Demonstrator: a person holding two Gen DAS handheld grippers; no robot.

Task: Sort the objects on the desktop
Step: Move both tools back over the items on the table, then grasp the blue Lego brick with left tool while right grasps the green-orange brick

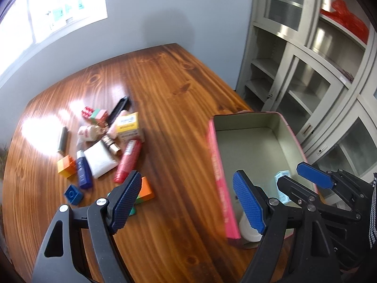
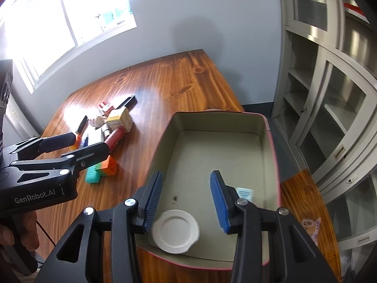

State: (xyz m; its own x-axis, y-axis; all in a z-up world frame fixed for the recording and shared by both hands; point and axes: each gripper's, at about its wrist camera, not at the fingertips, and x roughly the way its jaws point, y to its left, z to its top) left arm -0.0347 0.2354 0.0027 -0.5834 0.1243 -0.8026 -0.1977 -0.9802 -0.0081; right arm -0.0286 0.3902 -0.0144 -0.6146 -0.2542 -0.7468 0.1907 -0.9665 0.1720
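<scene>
A pink-sided box [image 1: 220, 172] with a pale inside stands on the right of the wooden table [image 1: 169, 89]; it also shows in the right wrist view [image 2: 273, 141]. A white round lid [image 2: 175, 231] and a pale blue packet [image 2: 245, 192] lie inside it. My right gripper [image 2: 186, 200] is open and empty above the box's near end; it also shows in the left wrist view [image 1: 304, 176]. My left gripper [image 1: 188, 202] is open and empty, over the table left of the box. A pile of small objects lies left: a red tube [image 1: 128, 160], a yellow box [image 1: 128, 125], a blue bottle [image 1: 83, 168], building bricks [image 1: 67, 165].
Grey glass-door cabinets [image 1: 306, 75] stand right of the table. A window [image 2: 59, 23] is at the back left. A black comb-like bar [image 1: 119, 108] lies at the far side of the pile. A small wrapped item [image 2: 311, 228] lies on the table right of the box.
</scene>
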